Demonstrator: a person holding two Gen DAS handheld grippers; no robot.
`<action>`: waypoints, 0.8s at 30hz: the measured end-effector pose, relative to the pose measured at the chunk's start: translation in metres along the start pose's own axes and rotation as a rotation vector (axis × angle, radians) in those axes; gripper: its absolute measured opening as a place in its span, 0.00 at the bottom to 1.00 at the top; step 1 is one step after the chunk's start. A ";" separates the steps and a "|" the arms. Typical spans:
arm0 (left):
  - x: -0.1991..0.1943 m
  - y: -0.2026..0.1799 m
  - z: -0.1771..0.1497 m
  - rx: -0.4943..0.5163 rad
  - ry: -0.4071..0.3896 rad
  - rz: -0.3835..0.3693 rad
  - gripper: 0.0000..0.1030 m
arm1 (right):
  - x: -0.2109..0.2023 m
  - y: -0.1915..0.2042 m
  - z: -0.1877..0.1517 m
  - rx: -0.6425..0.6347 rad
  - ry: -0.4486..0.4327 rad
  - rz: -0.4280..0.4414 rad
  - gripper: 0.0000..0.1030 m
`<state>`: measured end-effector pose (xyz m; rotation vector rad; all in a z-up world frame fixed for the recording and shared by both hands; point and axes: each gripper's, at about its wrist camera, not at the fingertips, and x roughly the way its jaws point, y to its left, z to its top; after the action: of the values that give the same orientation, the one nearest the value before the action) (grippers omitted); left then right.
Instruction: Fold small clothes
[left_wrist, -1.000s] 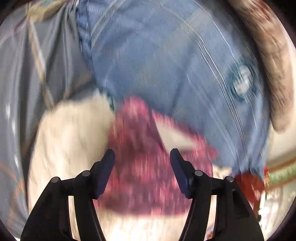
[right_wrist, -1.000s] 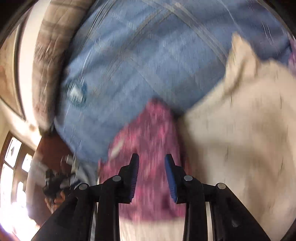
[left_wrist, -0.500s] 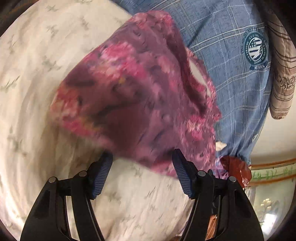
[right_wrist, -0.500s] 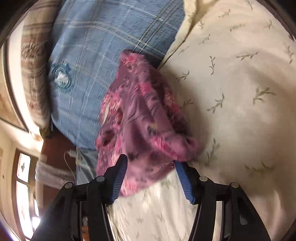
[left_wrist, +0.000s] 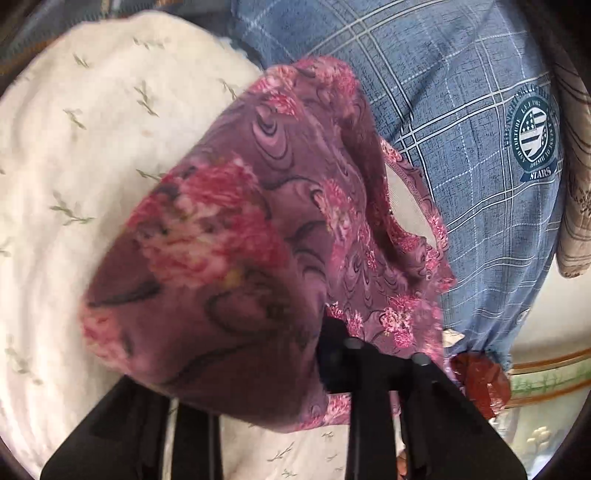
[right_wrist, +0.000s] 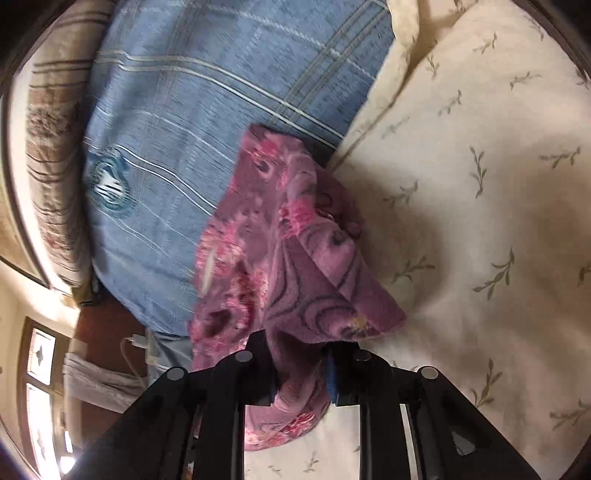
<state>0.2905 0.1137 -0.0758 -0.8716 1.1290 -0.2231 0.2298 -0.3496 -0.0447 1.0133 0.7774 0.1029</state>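
Note:
A small purple garment with pink flowers (left_wrist: 258, 236) lies bunched on a cream leaf-print cloth (left_wrist: 74, 177). In the left wrist view it drapes over my left gripper (left_wrist: 295, 354) and hides the left finger and both tips; the jaws stand close together with cloth between them. In the right wrist view the same garment (right_wrist: 288, 258) runs down between the fingers of my right gripper (right_wrist: 301, 373), which is shut on its near edge. The garment's white inner label shows on its far side.
A blue checked pillow with a round badge (left_wrist: 480, 129) lies behind the garment, also in the right wrist view (right_wrist: 184, 129). A brown striped pillow (right_wrist: 48, 147) sits beyond it. A window (right_wrist: 40, 406) and floor lie off the bed's edge.
Both grippers were open and short of the garment; they have moved forward onto it and closed. The garment's near edge is now bunched up between the fingers.

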 end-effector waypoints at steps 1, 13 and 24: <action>-0.006 -0.003 -0.003 0.014 -0.015 0.016 0.18 | -0.004 0.003 -0.001 -0.018 -0.002 0.009 0.16; -0.088 -0.011 -0.107 0.114 -0.023 0.089 0.16 | -0.120 0.041 -0.051 -0.148 -0.012 0.159 0.14; -0.087 0.062 -0.189 0.074 0.214 0.123 0.18 | -0.183 -0.094 -0.160 0.078 0.191 -0.070 0.29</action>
<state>0.0740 0.1105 -0.0868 -0.7213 1.3610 -0.2593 -0.0292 -0.3626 -0.0678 1.0594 0.9968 0.1102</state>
